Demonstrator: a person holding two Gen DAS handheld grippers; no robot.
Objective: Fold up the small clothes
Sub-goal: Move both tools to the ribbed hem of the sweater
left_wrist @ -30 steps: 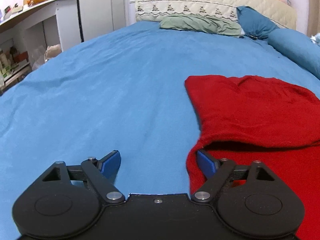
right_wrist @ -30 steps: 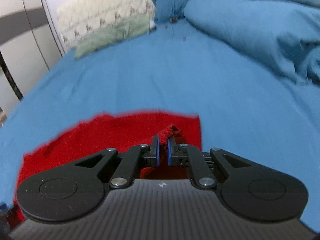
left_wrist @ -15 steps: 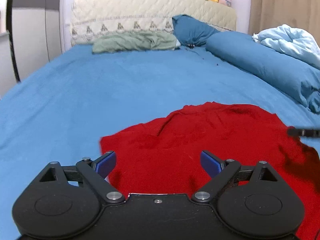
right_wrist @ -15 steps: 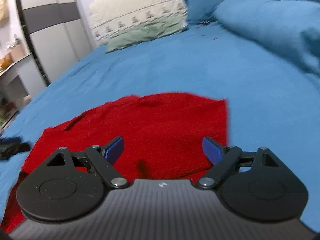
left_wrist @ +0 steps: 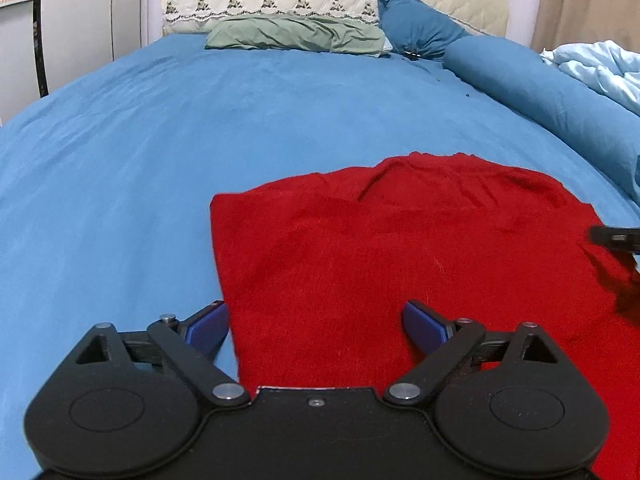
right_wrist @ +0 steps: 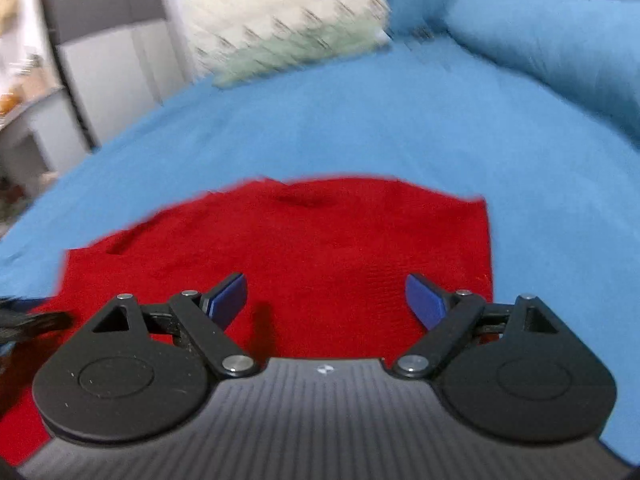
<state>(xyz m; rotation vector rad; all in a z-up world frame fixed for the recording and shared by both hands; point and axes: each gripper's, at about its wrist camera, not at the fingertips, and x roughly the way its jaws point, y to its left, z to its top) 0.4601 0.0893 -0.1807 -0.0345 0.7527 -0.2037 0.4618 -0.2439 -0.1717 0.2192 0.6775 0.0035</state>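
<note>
Both grippers hang wide open and empty over a red garment on the bed.

Left gripper [left_wrist: 316,322] has its blue pads spread apart, one over the blue sheet [left_wrist: 160,152] just off the cloth's left edge, the other above the red garment [left_wrist: 400,248] itself, holding nothing. Right gripper [right_wrist: 326,300] is likewise spread wide over the same red garment [right_wrist: 320,240], near its right edge, gripping nothing. The garment lies flat toward the near edge of the bed, lightly wrinkled at its far side. A green pillow [left_wrist: 296,34] rests at the headboard end, and a rolled blue duvet [left_wrist: 540,76] runs along the right edge.
</note>
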